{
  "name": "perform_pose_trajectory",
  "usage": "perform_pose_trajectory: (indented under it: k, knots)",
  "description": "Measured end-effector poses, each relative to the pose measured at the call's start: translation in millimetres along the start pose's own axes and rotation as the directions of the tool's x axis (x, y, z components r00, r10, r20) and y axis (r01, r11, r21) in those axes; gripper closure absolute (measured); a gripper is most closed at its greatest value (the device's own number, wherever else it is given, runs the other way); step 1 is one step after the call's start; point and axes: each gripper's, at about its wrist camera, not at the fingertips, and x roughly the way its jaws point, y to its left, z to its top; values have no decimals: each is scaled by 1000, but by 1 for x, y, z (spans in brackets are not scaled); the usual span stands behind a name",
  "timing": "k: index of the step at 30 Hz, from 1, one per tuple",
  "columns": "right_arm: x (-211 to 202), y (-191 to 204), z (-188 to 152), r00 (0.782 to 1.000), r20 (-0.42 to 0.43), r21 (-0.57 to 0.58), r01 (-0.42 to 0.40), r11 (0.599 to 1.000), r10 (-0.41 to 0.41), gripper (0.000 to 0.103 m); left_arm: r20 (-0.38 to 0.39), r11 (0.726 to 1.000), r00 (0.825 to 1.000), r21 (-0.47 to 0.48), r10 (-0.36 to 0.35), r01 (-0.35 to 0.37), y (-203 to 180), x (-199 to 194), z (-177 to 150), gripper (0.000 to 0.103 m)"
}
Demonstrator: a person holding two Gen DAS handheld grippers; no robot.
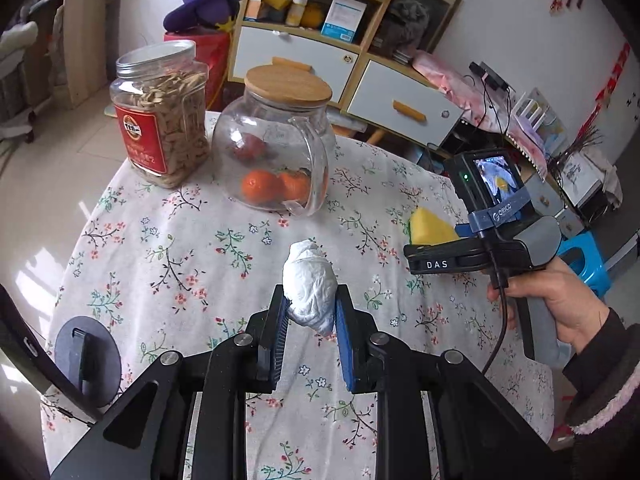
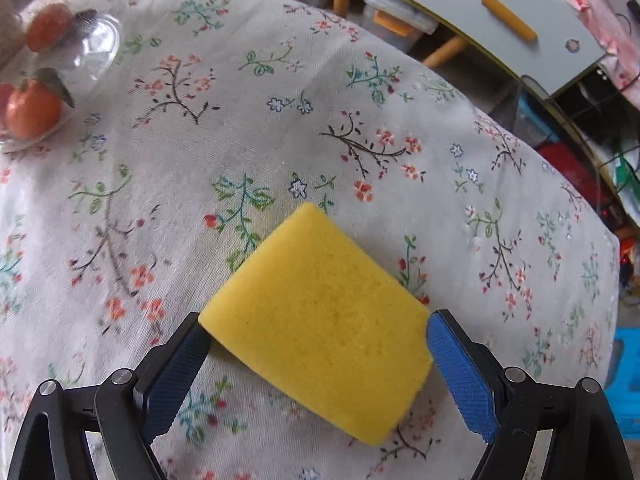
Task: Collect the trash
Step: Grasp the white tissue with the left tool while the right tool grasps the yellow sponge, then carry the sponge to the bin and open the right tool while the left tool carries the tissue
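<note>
Tangerines (image 1: 276, 186), perhaps a tomato, inside glass jar (image 1: 276, 140).

We see a lived-in home: floral tablecloth (image 1: 192, 240) in the center, snack jars (image 1: 160, 112) upper left, cluttered shelf (image 1: 320, 4) at top.

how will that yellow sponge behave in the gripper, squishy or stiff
Probably squishy: the yellow sponge has a porous foam face and looks dented where the right gripper pads meet it. Likely light for its size. The blue ribbed pads should hold it without slipping, though it may flex if squeezed harder.
</note>
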Motion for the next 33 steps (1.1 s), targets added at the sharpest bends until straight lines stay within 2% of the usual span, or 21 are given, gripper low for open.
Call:
perform_pose_trajectory:
  k: [3, 5, 8, 10, 16, 20, 24, 29, 33]
  knots:
    - [1, -3, 1, 1000, -2, 27, -5, 1000, 5, 11, -4, 1000, 1000, -5, -10, 10, 1, 0, 0, 79]
    - [-3, -6, -3, 1000, -3, 32, -4, 999, 4, 16, -7, 1000, 1000, -6, -14, 14, 0, 0, -1, 79]
    - [-13, -6, -14, 1000, 13, -2, 12, 1000, -12, 29, -15, 999, 999, -9, -34, 34, -6, 1, -3, 79]
    - [-23, -6, -23, 1000, 30, -9, 7, 1000, -6, 42, -20, 999, 999, -1, -49, 49, -13, 1, -4, 79]
    - [-62, -13, -56, 998, 66, 32, -21, 999, 19, 70, -26, 995, 996, 41, -85, 86, -40, -3, -12, 79]
    - [-81, -31, -83, 998, 57, 100, -35, 994, 30, 75, -48, 993, 993, 56, -103, 106, -52, -4, -22, 79]
    - [-94, -54, -120, 995, 62, 196, -86, 977, 75, 76, -69, 991, 991, 59, -116, 120, -59, -4, -31, 79]
    - [-116, -77, -167, 988, 103, 270, -140, 953, 116, 76, -87, 989, 991, 97, -101, 109, -71, -2, -41, 79]
    - [-129, -95, -194, 981, 140, 312, -171, 935, 133, 76, -113, 986, 985, 89, -128, 139, -84, 1, -45, 79]
